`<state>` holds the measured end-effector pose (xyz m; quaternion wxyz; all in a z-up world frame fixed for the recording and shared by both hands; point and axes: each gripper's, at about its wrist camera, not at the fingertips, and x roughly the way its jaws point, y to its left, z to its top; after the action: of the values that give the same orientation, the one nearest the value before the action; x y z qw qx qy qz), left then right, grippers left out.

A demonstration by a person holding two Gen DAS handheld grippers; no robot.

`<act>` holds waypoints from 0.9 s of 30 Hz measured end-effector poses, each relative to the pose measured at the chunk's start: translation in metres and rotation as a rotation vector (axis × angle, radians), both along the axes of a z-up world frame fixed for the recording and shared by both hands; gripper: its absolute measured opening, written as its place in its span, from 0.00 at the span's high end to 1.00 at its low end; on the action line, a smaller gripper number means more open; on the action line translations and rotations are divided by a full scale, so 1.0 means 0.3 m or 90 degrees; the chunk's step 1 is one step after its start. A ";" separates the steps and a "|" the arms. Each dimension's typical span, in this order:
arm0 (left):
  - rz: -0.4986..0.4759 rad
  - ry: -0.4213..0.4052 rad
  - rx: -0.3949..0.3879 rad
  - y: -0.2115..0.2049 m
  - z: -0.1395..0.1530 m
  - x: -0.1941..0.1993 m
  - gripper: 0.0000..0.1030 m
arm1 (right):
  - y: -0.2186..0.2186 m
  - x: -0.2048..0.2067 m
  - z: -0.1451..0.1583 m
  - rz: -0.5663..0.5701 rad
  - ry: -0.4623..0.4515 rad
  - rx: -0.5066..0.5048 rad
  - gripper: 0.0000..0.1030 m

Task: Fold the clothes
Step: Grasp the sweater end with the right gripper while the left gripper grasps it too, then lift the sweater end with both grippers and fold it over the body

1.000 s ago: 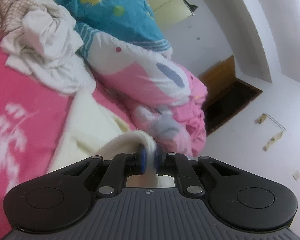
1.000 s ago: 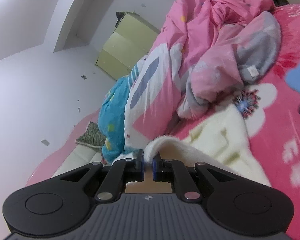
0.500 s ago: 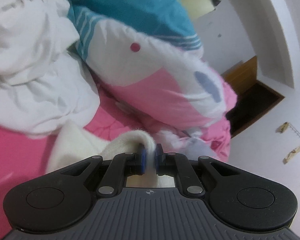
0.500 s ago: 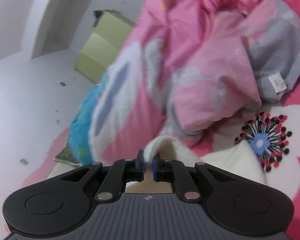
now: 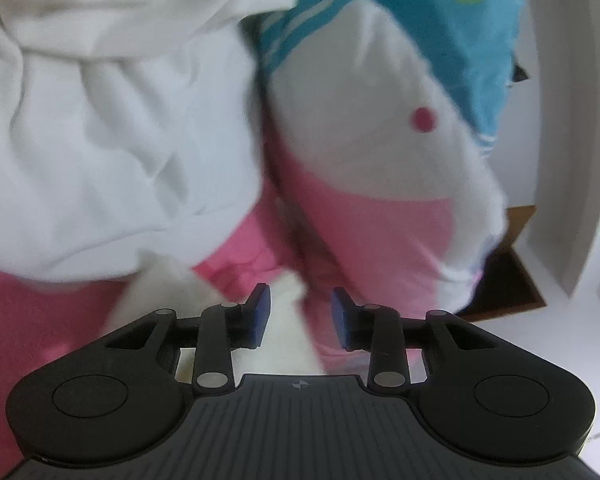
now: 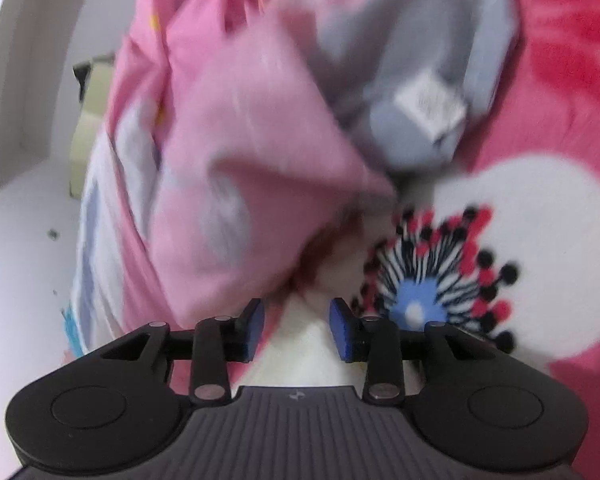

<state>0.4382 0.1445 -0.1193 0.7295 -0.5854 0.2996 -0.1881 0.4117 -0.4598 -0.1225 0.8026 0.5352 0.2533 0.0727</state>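
Your left tongs (image 5: 300, 316) stand open, the blue pads (image 5: 259, 318) well apart and gripping nothing. The cream fleece garment (image 5: 288, 328) lies at the lower centre of the left wrist frame, its soft edge rising between the pads without being pinched; it rests on the pink bedspread (image 5: 28, 304) that fills the lower left. Above it, the upper left of the frame is taken up by a crumpled white cloth (image 5: 100, 128), blurred by motion. To the right of that sits a bundled quilt (image 5: 380, 152), white and pink with a red dot, turning teal toward the upper right corner. A brown wooden frame (image 5: 512, 276) shows at the right edge against the white wall.

Your right tongs (image 6: 297, 318) are open too, with nothing clamped. The same cream fleece garment (image 6: 300, 352) lies at the lower centre of the right wrist frame, between and below the pads (image 6: 342, 330). Beside it on the right, the bedspread (image 6: 560, 80) carries a large white flower print (image 6: 520, 248) with a blue, black and red centre. A rumpled pink cloth (image 6: 240, 140) fills the middle and upper left, and a grey cloth (image 6: 420, 72) with a white label (image 6: 430, 106) lies at the upper right, touching the pink one.
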 end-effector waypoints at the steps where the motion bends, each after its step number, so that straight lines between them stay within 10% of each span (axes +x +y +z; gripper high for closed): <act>1: 0.000 -0.013 0.013 0.007 0.029 -0.032 0.68 | -0.003 -0.023 0.020 -0.003 -0.002 -0.003 0.62; 9: -0.043 -0.101 0.191 0.039 0.238 -0.476 0.57 | 0.076 -0.445 0.196 0.053 -0.030 -0.048 0.53; 14: -0.054 -0.100 0.215 0.032 0.195 -0.747 0.48 | 0.125 -0.596 0.095 0.080 0.047 -0.029 0.49; 27: 0.057 -0.003 0.161 -0.072 -0.049 -0.597 0.48 | 0.170 -0.582 -0.061 0.042 0.102 0.016 0.51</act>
<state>0.2591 0.1227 -0.1341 0.8059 -0.5009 0.2932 -0.1173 0.2372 -0.4087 -0.1407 0.7702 0.5407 0.3330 0.0593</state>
